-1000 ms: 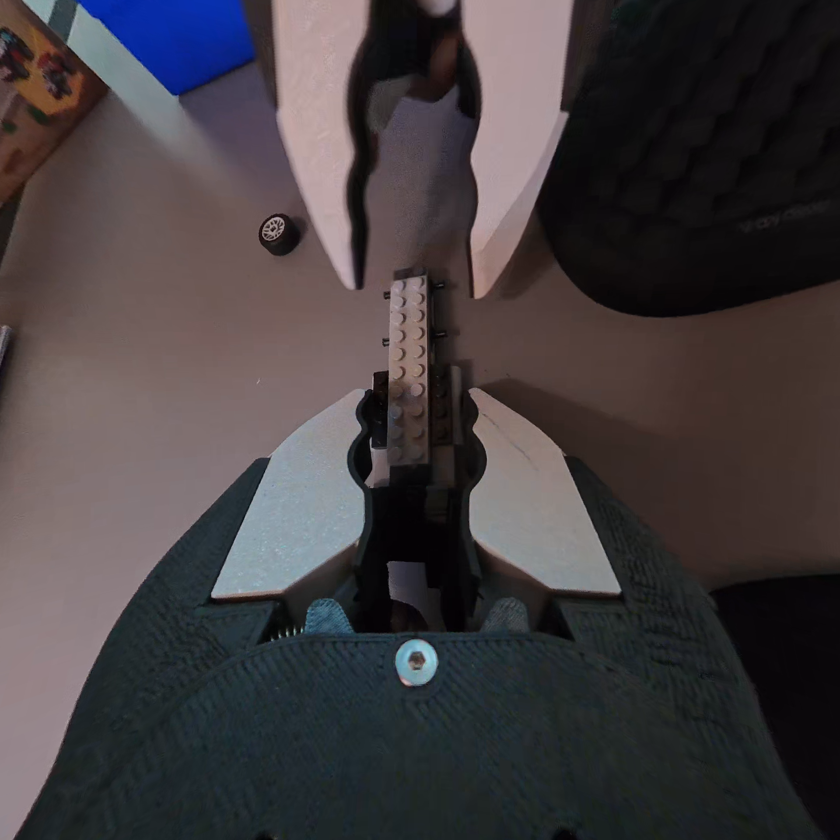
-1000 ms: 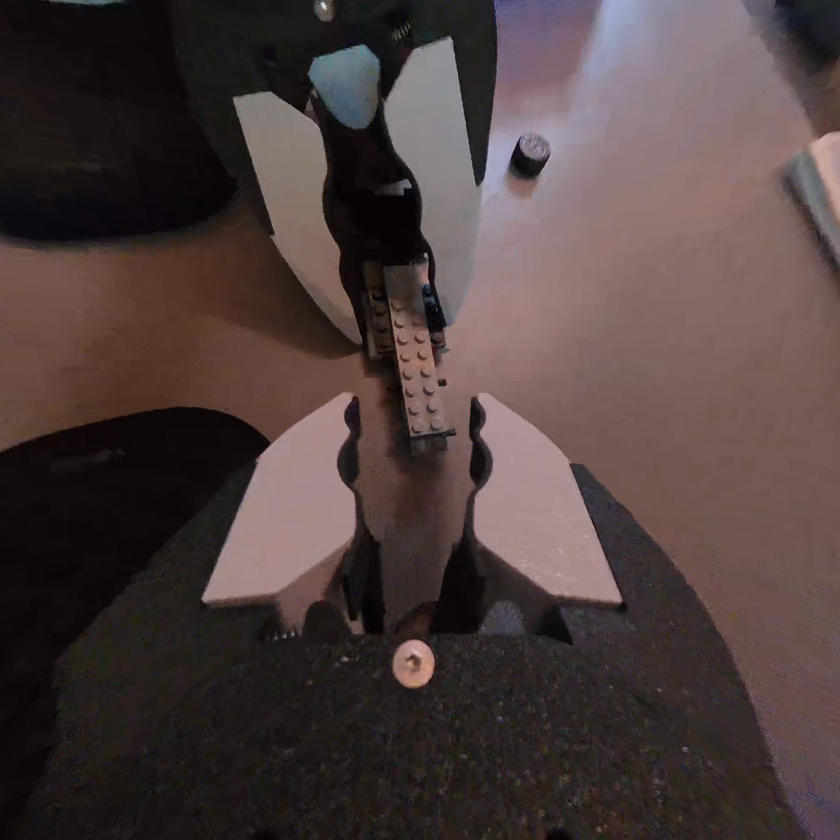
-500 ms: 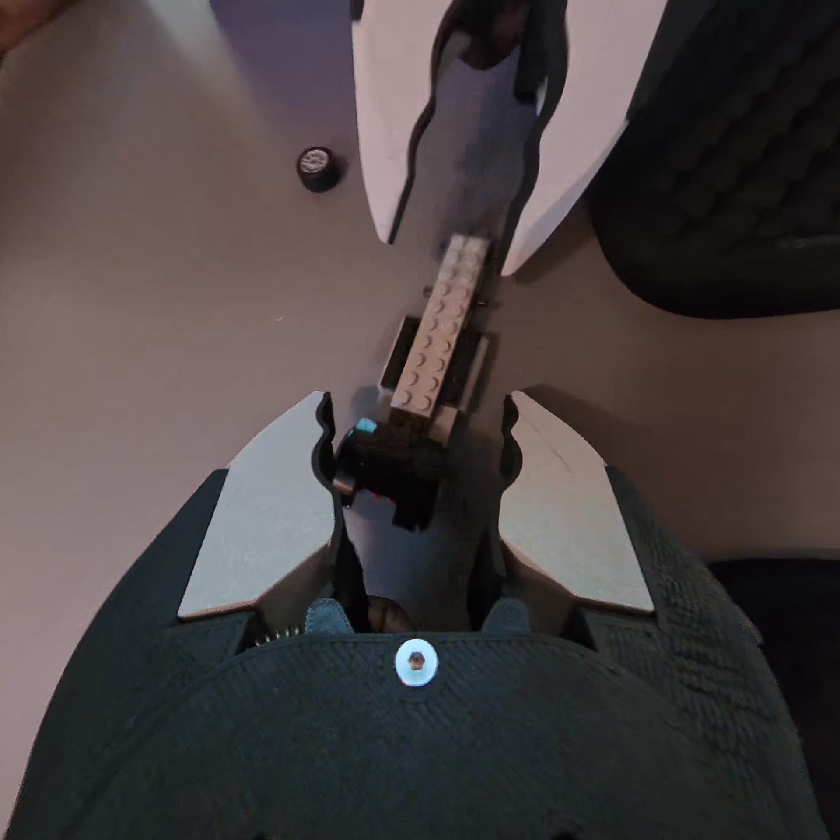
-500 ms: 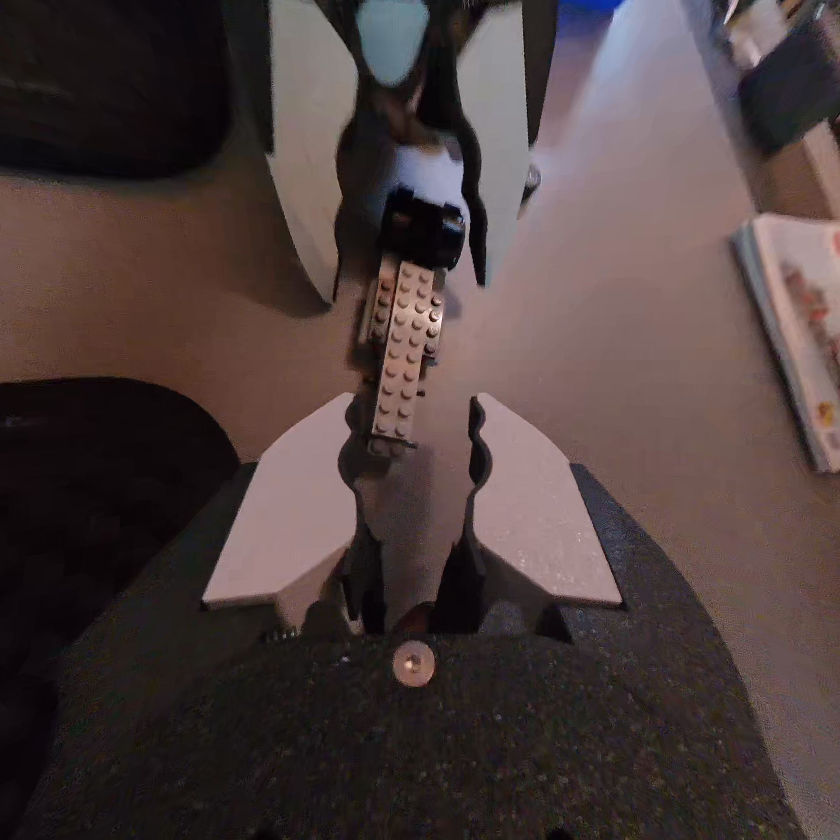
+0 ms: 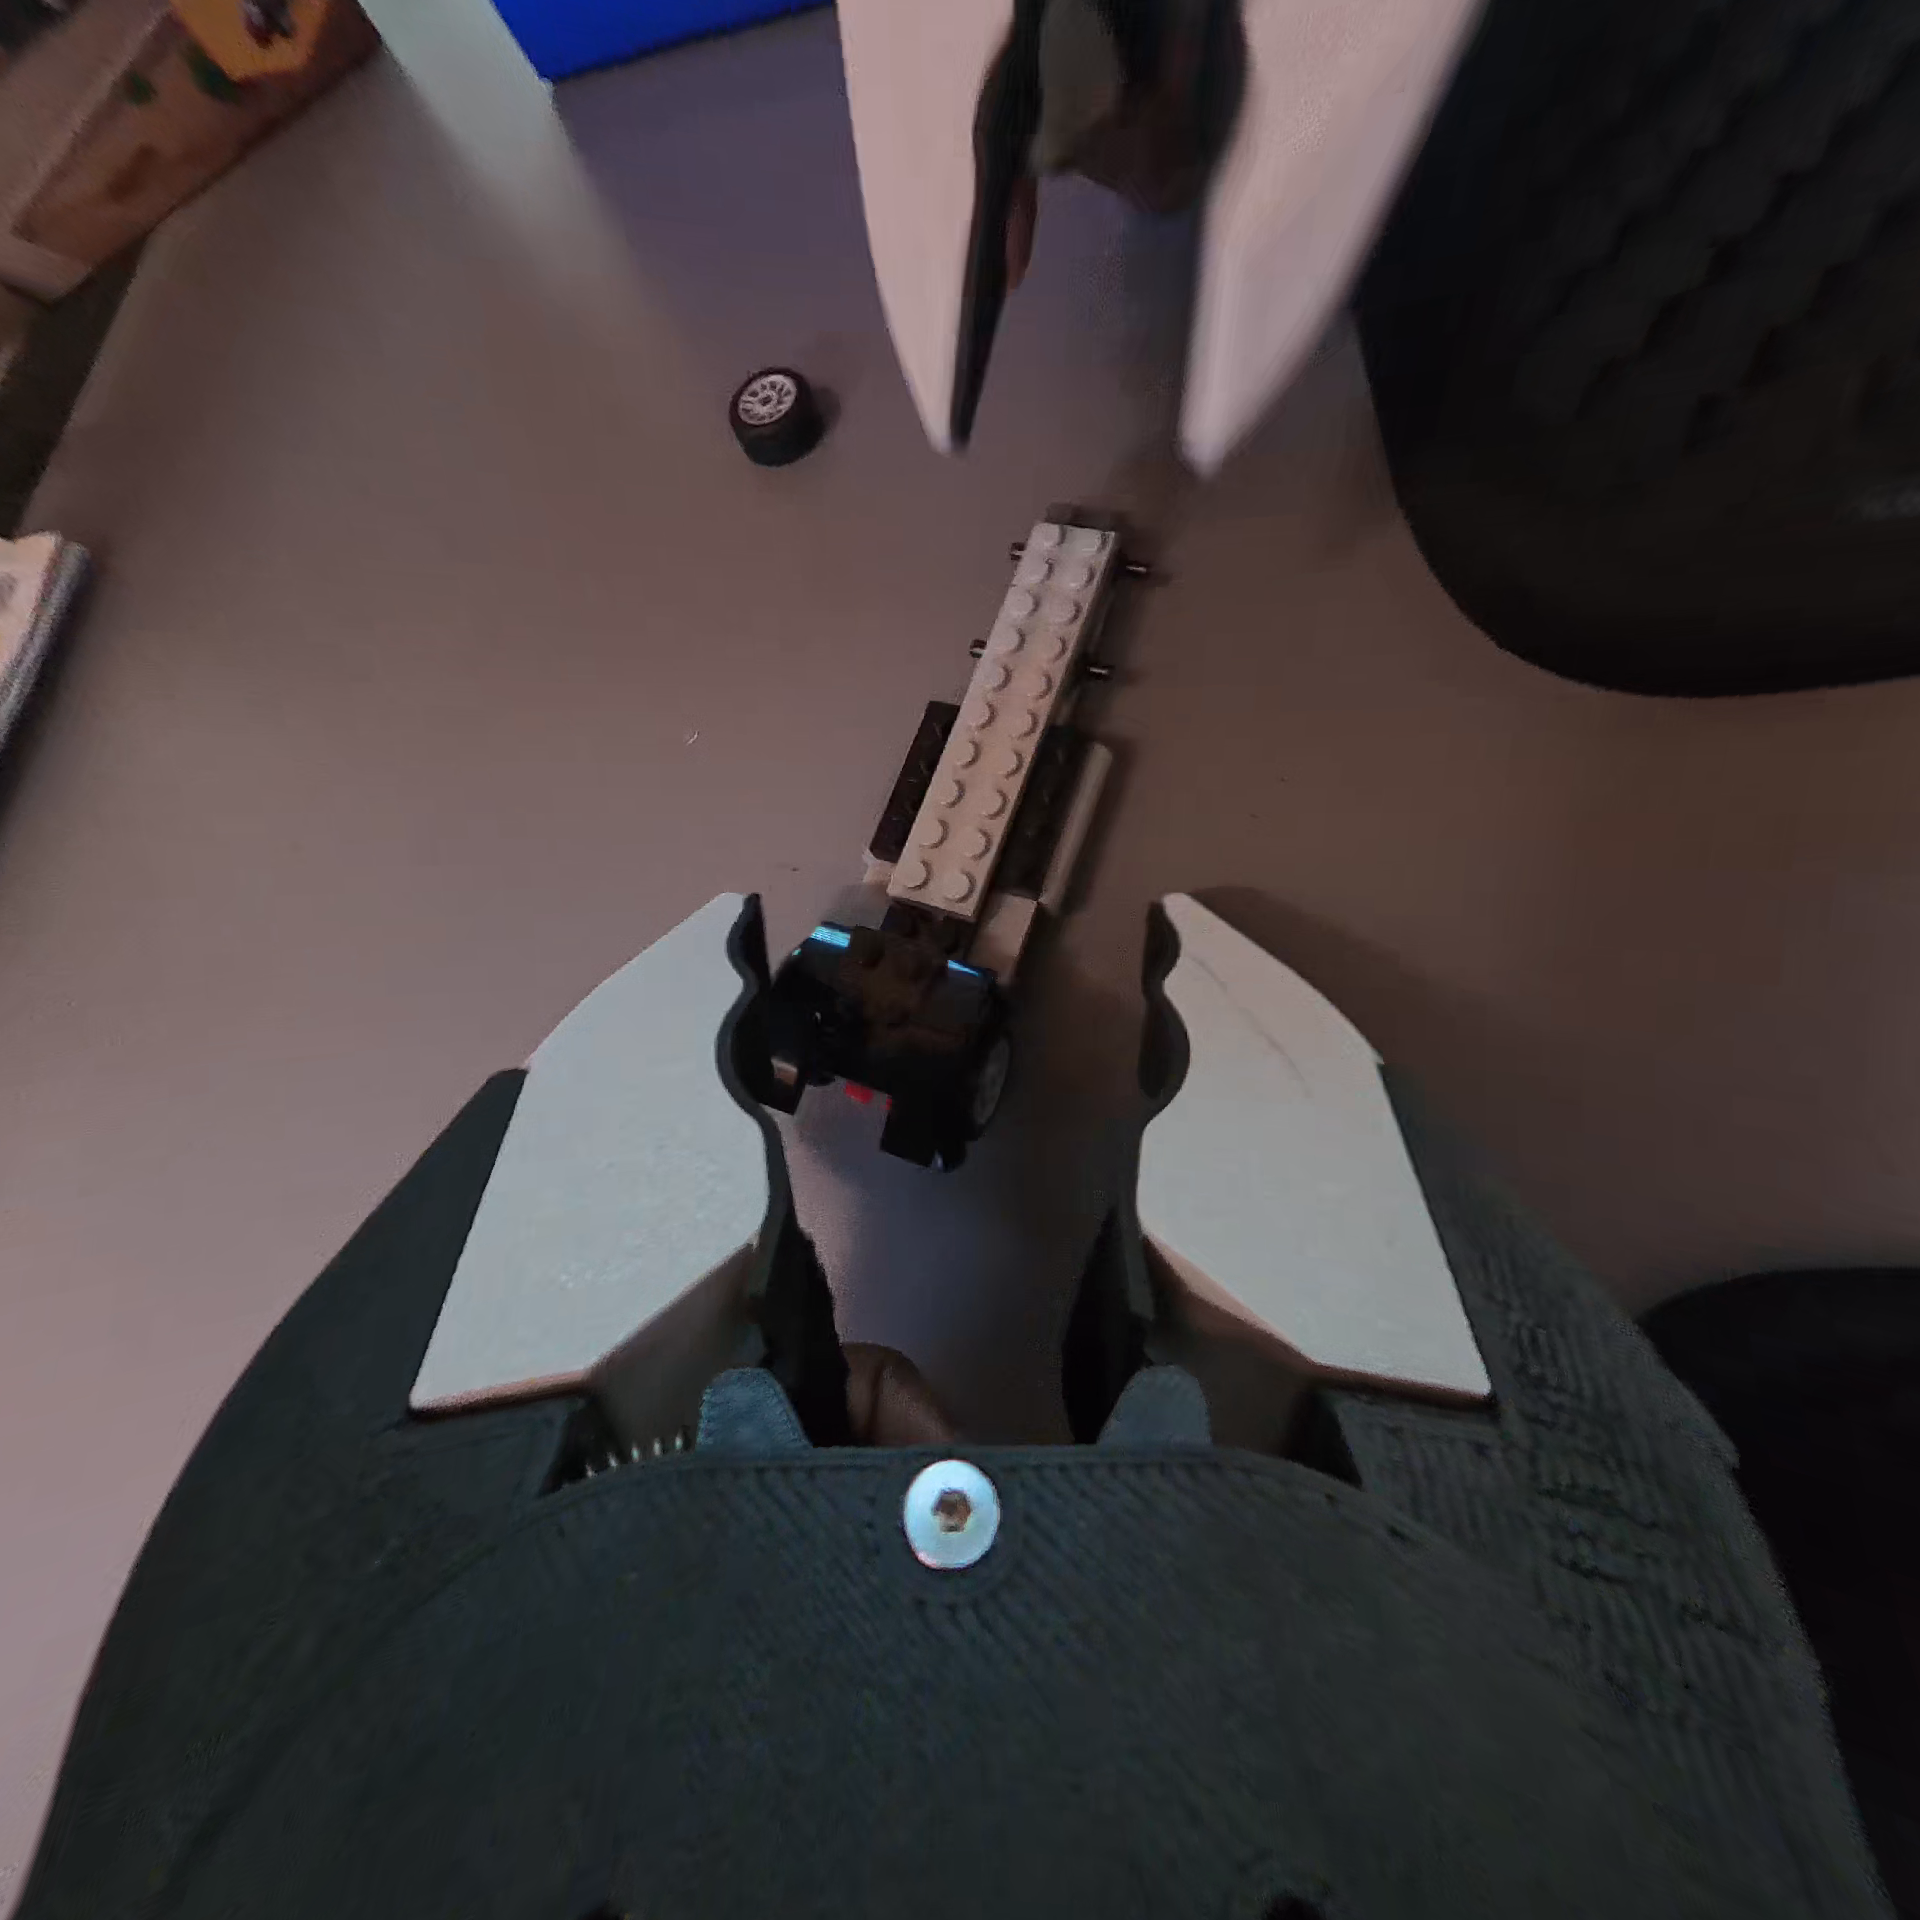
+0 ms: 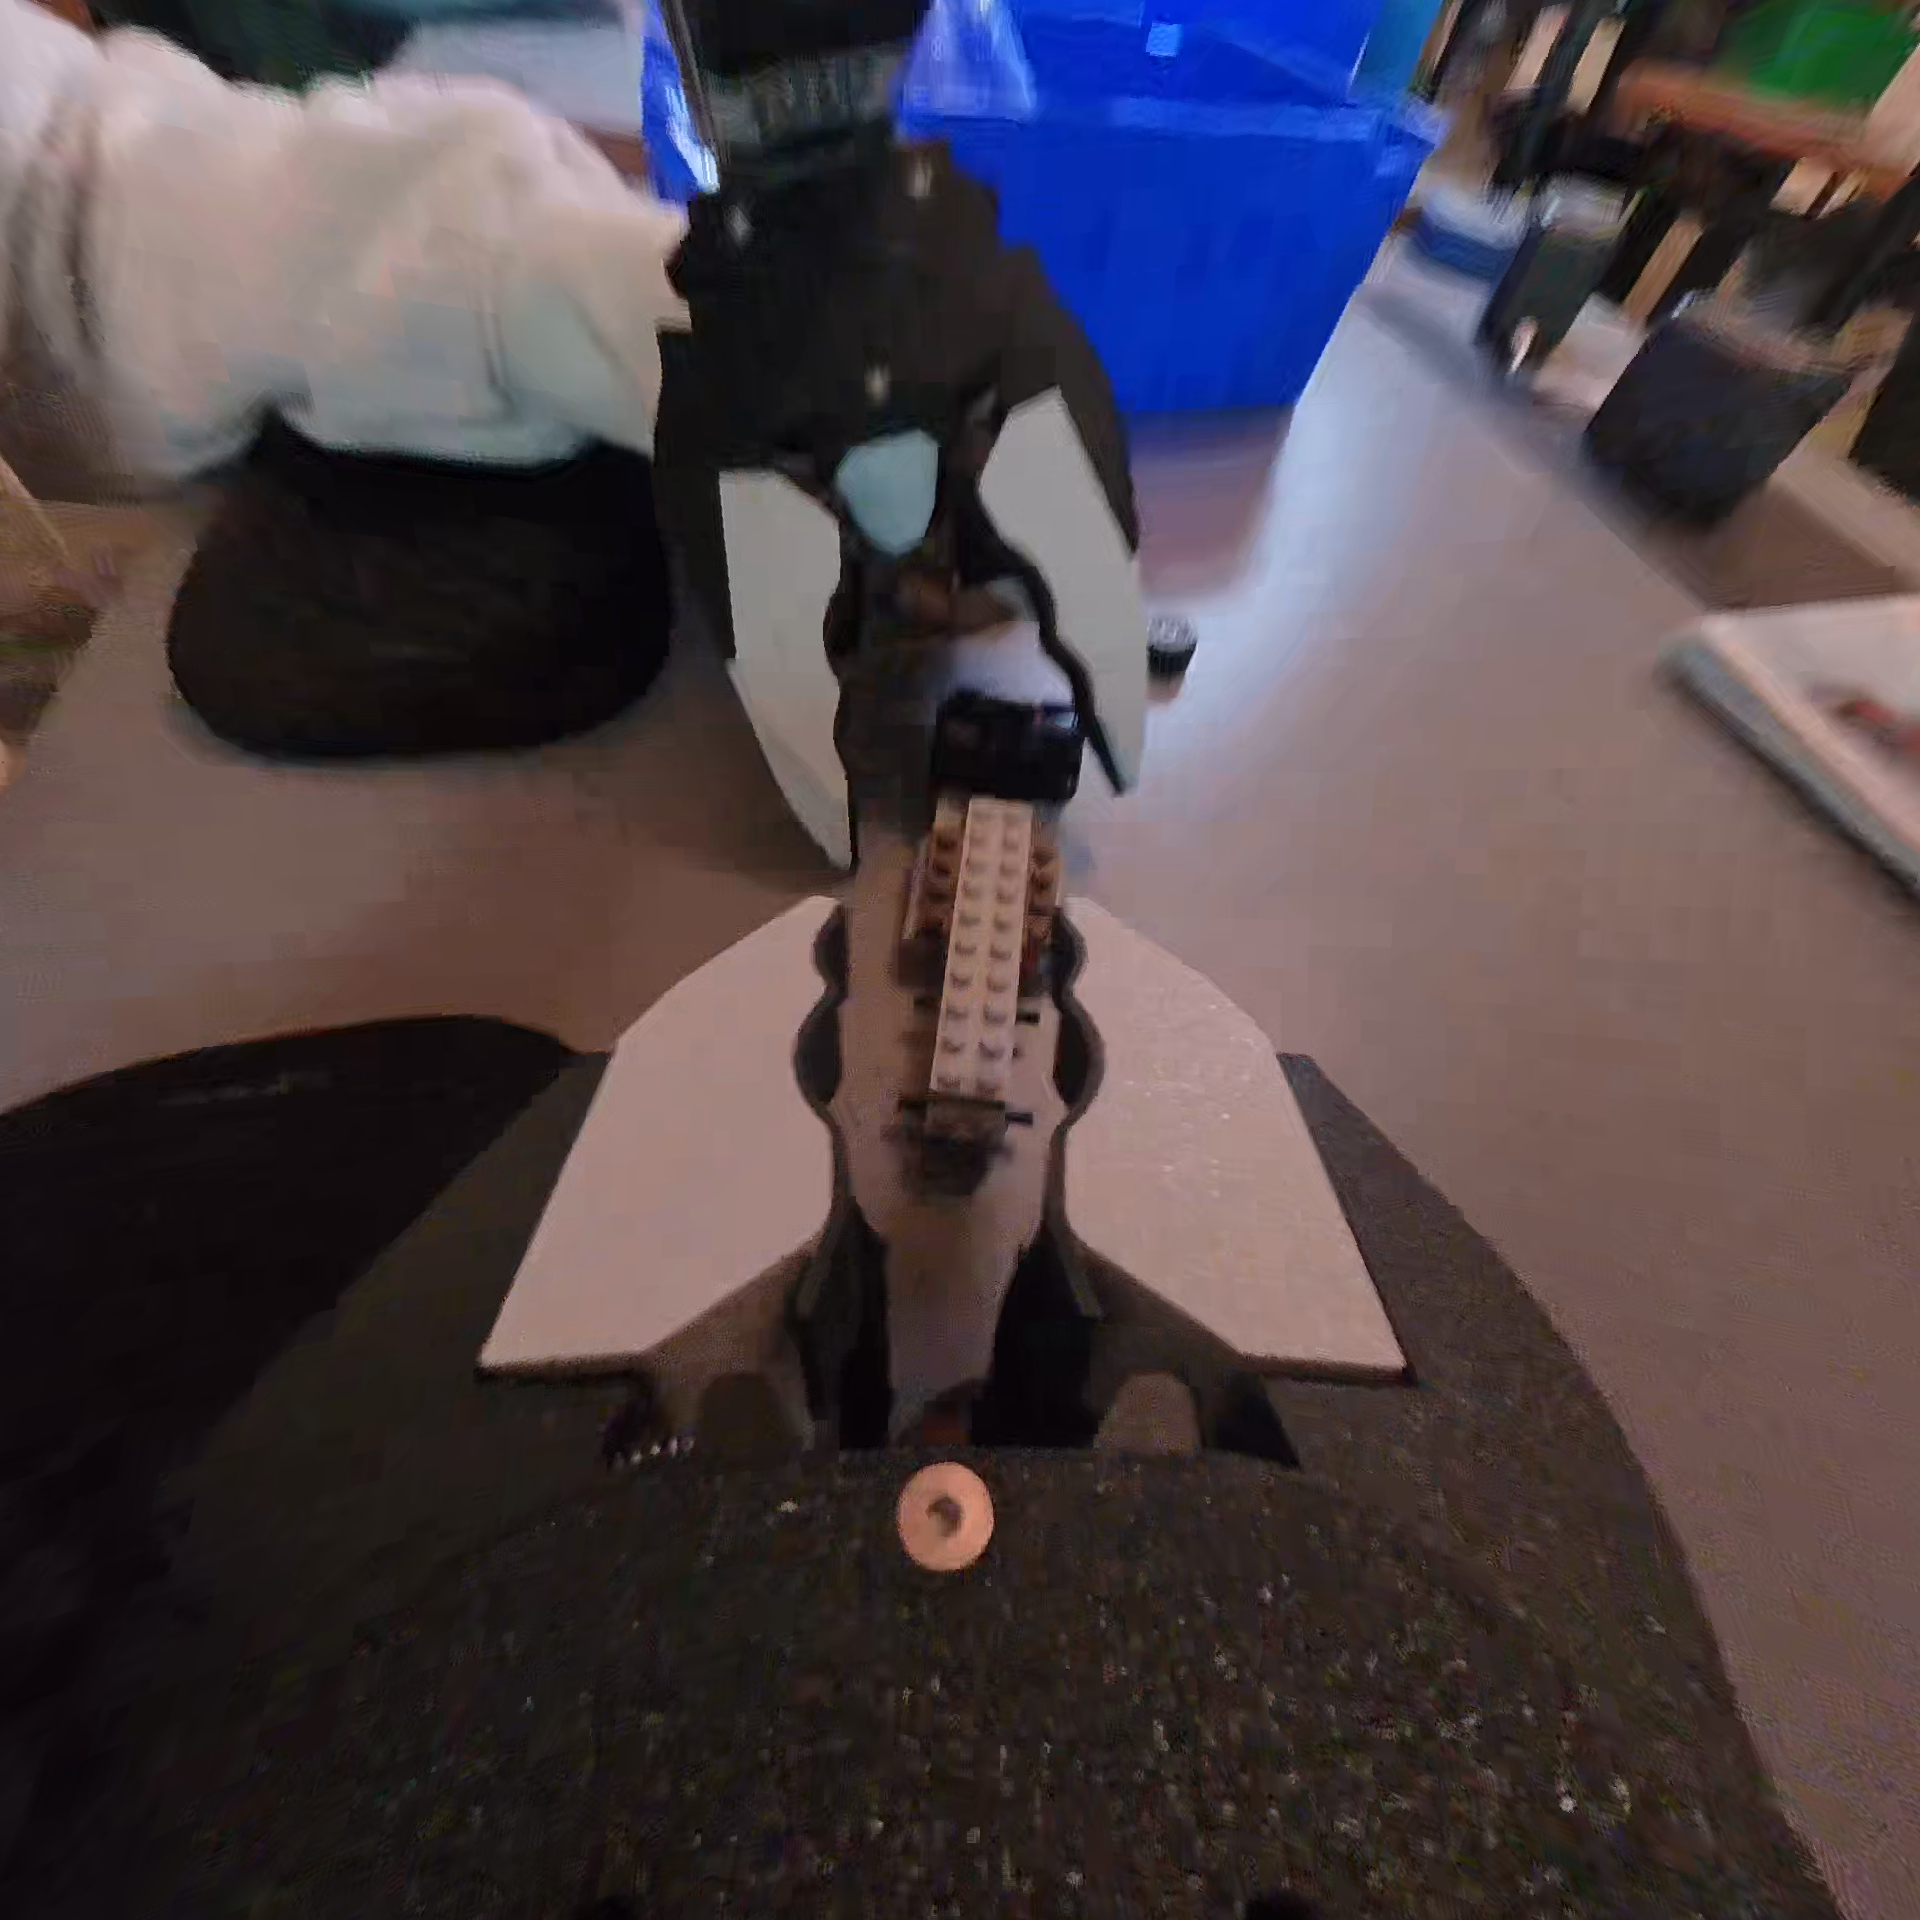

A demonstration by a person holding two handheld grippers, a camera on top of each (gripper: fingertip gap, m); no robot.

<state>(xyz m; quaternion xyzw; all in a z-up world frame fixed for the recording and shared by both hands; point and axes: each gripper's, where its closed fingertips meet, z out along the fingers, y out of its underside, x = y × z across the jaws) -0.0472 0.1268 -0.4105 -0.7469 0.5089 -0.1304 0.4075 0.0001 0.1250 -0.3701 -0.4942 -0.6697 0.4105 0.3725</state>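
The left gripper (image 5: 956, 914) stands wide open. The black end of the brick model (image 5: 997, 748) lies on the table (image 5: 416, 727) between its fingers, close against the left one and clear of the right.

The right gripper (image 6: 951, 909) stands narrower, astride the model's grey end; no pad visibly presses on it. Any grip should seat squarely on the long sides.

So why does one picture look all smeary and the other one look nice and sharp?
Right wrist view: blurry nearly all over, the brick model and blue bin smeared, with a bright glare patch on the table. Left wrist view: dim but sharp on the brick model and loose wheel; only the right gripper at the top is streaked.
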